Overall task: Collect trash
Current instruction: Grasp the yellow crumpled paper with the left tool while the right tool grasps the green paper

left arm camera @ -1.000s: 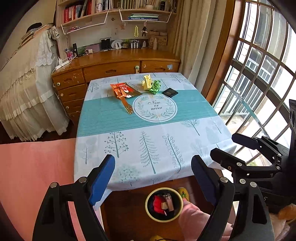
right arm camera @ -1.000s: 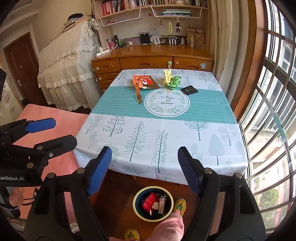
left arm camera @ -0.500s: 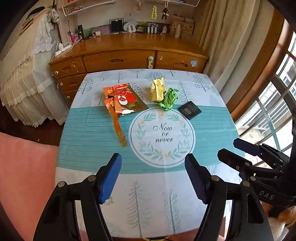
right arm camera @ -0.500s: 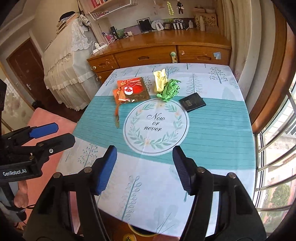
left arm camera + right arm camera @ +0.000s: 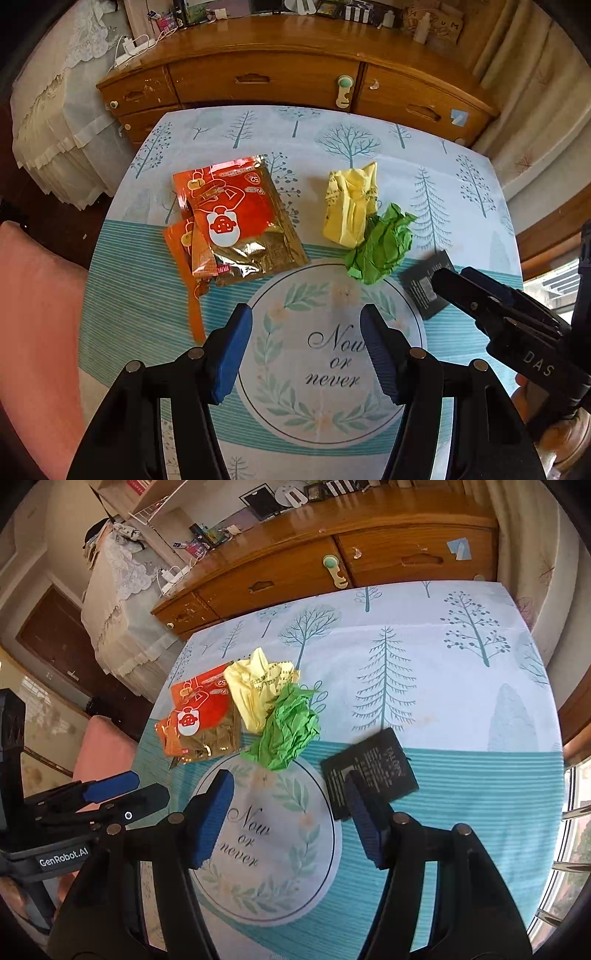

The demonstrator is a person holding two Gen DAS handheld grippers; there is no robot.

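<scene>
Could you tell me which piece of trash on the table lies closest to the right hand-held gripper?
The flat black packet: its near edge lies right by one finger of the right hand-held gripper. The green paper wad, yellow wrapper and orange packets lie farther off.

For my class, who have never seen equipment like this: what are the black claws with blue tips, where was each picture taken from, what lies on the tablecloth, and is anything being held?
The claws are two hand-held grippers; a person carries one in each hand, and each has its own wide-angle camera looking along its fingers. One picture looks past the left gripper, the other past the right gripper.

On the tablecloth lie orange foil wrappers, a crumpled yellow paper, a crumpled green paper and a small black packet.

Nothing is held. The left jaws are closing on empty air above the cloth; the right gripper is open too.
</scene>
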